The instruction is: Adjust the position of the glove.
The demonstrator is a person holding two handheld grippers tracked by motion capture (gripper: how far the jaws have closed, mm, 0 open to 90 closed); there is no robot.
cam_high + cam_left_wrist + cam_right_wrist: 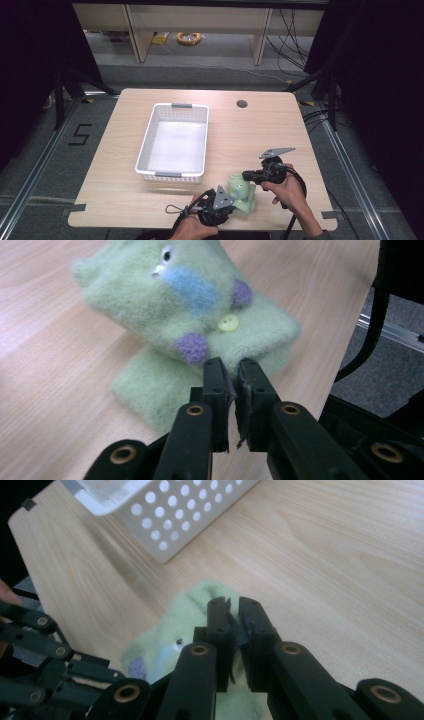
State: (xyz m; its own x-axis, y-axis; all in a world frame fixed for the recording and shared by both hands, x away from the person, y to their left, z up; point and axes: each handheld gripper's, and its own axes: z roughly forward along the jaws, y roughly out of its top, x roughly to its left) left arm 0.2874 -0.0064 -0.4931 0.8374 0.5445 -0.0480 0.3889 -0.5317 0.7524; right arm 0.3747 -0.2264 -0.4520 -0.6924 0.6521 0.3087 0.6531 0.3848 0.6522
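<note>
A green plush toy (242, 196) lies at the worktop's (260, 135) near edge, right of the white basket (173, 142). The left tongs (231, 370) are together, tips at its near edge. The right tongs (232, 611) are together above it.

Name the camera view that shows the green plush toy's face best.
The left gripper view: the green plush toy shows eye, blue patch and yellow button. The high view gives it small between both grippers; in the right gripper view, jaws cover much of it.
</note>
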